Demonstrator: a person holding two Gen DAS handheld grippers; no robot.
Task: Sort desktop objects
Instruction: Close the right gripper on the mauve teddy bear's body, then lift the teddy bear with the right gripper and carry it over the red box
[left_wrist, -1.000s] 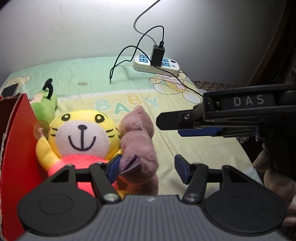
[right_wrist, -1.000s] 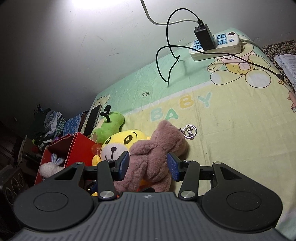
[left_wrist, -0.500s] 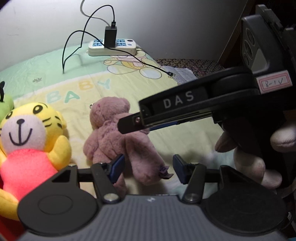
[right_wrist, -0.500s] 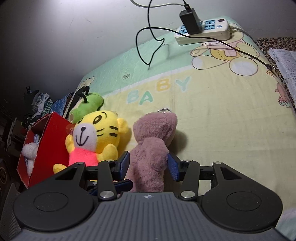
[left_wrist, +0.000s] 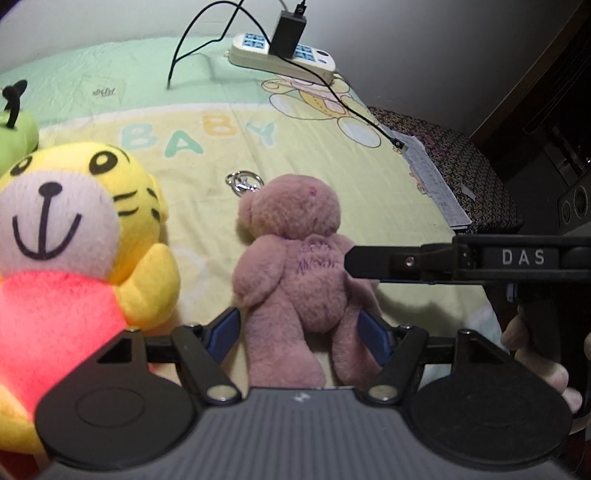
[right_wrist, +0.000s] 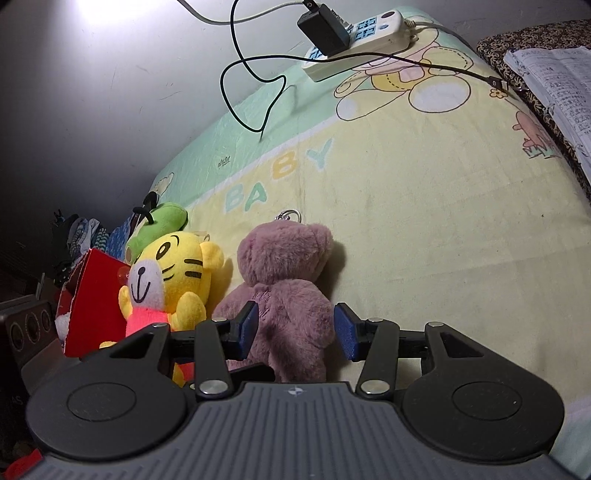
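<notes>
The soft mauve plush bear (left_wrist: 295, 266) lies just beside the yellow plush tiger (left_wrist: 74, 206). The right gripper (right_wrist: 293, 326) pinches its light, squashy body; the left gripper (left_wrist: 299, 328) jaws are opening around its legs. The torso looks the best hold.

At frame centre a pink plush bear (left_wrist: 295, 273) lies on the baby-print sheet (left_wrist: 369, 177), its legs between the opening jaws of the left gripper (left_wrist: 299, 330). The right gripper (left_wrist: 443, 264) reaches in from the right beside the bear. A yellow tiger plush (left_wrist: 74, 229) fills the left side.
</notes>
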